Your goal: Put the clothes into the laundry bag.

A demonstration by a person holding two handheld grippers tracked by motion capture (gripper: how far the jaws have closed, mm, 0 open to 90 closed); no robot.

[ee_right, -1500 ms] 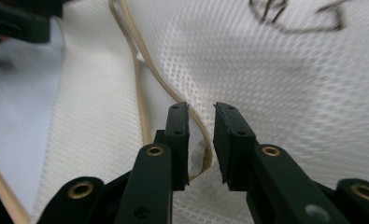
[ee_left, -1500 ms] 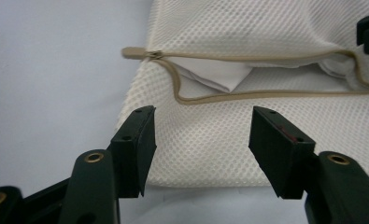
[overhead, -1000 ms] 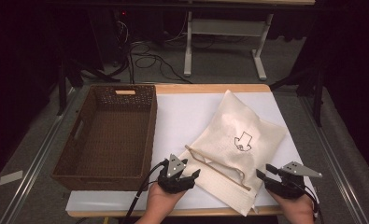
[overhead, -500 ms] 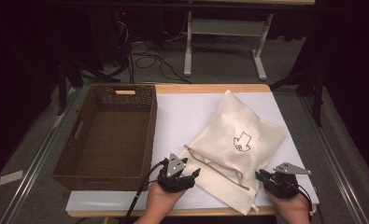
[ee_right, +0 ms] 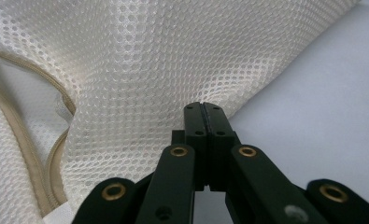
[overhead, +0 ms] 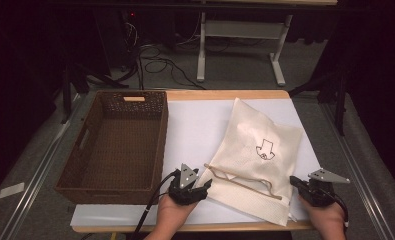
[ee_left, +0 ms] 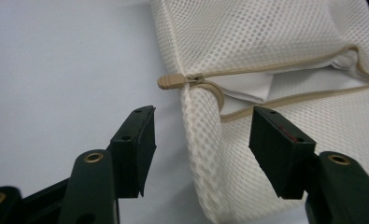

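High view: mesh bag [overhead: 257, 160] is lying on the white mat [overhead: 195, 130], right of the basket [overhead: 115, 145]. Left gripper view: my L gripper [ee_left: 201, 154] is gaping round the bag's corner, near the zipper pull [ee_left: 172, 82]. Right gripper view: my R gripper [ee_right: 203, 112] has just been closing, now clenched at the bag's edge; can't tell if mesh's pinched.

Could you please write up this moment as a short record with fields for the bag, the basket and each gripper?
bag: cream mesh laundry bag flat on the white table cover, zipper open, white cloth inside
zipper pull: tan tab at the bag's corner, ahead of the left gripper
basket: brown wicker basket, left of the bag
left gripper: open, bag corner between its jaws, pads not touching
right gripper: shut at the bag's edge, having just closed; pinching mesh, unclear
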